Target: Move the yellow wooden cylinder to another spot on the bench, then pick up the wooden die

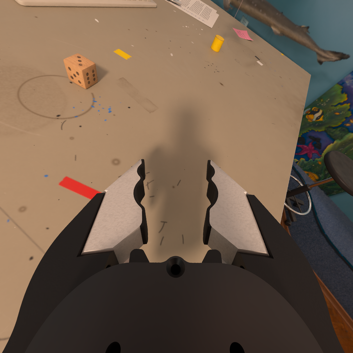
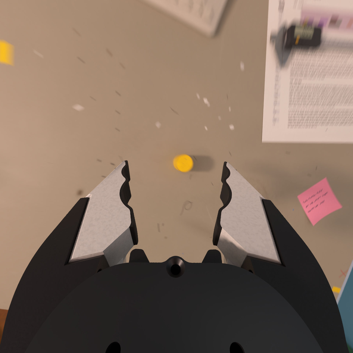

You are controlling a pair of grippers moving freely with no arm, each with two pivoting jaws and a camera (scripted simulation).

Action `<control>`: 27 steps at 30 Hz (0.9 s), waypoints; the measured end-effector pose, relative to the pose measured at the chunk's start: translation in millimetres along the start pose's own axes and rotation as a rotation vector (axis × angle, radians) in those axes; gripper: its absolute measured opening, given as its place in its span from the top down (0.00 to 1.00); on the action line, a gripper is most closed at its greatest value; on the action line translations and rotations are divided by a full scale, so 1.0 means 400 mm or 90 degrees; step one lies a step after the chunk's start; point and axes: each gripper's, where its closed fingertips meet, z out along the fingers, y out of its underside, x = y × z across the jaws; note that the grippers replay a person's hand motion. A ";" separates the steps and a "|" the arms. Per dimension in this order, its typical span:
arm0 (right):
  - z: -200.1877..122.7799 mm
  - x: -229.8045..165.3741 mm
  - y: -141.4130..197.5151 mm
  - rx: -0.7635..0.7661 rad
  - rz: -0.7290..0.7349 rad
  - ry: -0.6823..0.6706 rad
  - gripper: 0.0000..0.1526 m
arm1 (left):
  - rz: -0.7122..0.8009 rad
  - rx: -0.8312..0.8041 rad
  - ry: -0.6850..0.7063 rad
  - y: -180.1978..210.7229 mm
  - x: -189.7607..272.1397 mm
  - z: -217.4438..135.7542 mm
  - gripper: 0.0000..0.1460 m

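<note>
Both hand-held grippers, left (image 1: pixel 175 162) and right (image 2: pixel 175 164), gape empty above the surface (image 1: pixel 172 80).
We see the yellow wooden cylinder (image 2: pixel 183 163) upright under the right one; only the left view shows the wooden die (image 1: pixel 81 71); the pink note's (image 2: pixel 319 201) handwriting is illegible.

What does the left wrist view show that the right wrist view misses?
Only the left wrist view shows the wooden die, a red tape strip, the model fish and a stool. Only the right wrist view shows a blurred dark object lying on the printed sheet. Both show the yellow cylinder, the pink note, and an open claw, left and right.
</note>
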 end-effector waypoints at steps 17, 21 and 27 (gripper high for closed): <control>0.098 -0.921 -0.302 0.091 -0.751 -0.389 0.43 | -0.001 0.036 0.017 0.012 0.011 -0.050 0.55; 0.187 -0.948 -0.325 0.013 -0.832 -0.365 0.50 | -0.024 0.055 0.012 0.026 -0.008 -0.079 0.54; 0.271 -0.954 -0.310 -0.062 -0.852 -0.371 0.55 | -0.033 0.073 0.010 0.046 -0.042 -0.120 0.54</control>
